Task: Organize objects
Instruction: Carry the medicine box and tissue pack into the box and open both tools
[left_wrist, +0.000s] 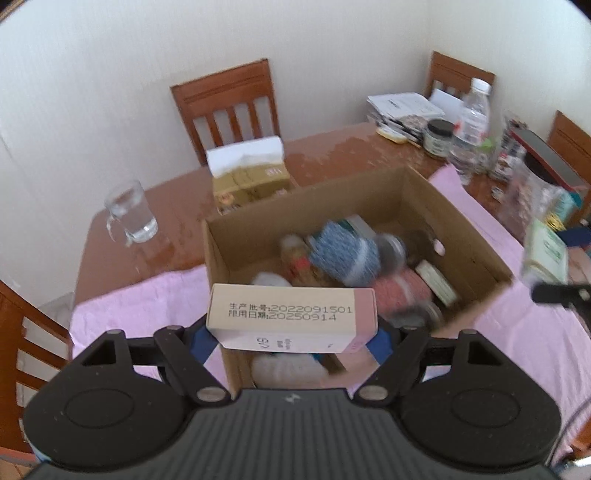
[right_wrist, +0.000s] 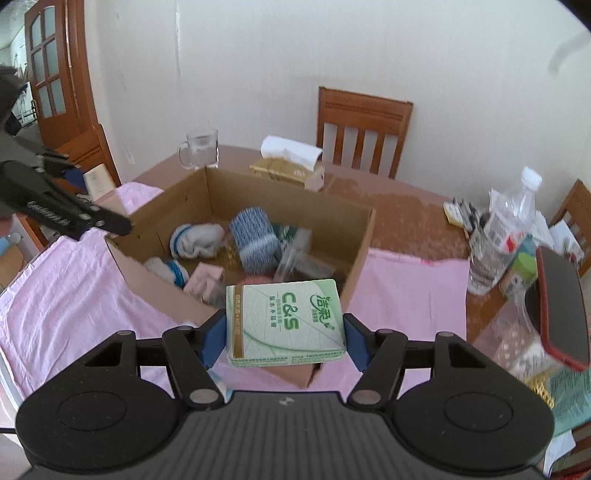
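Pink cloth (right_wrist: 66, 295) under the cardboard box (right_wrist: 288, 199); my left gripper (left_wrist: 291, 334) pinches a pink carton (left_wrist: 291, 317), my right gripper (right_wrist: 284, 332) a green tissue pack (right_wrist: 286, 321). Releasing both together, I judge, could make them collide or catch the rim.

Both wrist views look down, somewhat blurred, sharing the cardboard box (left_wrist: 458, 236).

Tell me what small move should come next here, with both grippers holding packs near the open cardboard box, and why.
Probably lower the left gripper a little and release. It is shut on the pink box, which hangs over the near edge of the cardboard box, where socks and jars already lie. The right gripper, shut on the green tissue pack, sits further back and could follow.
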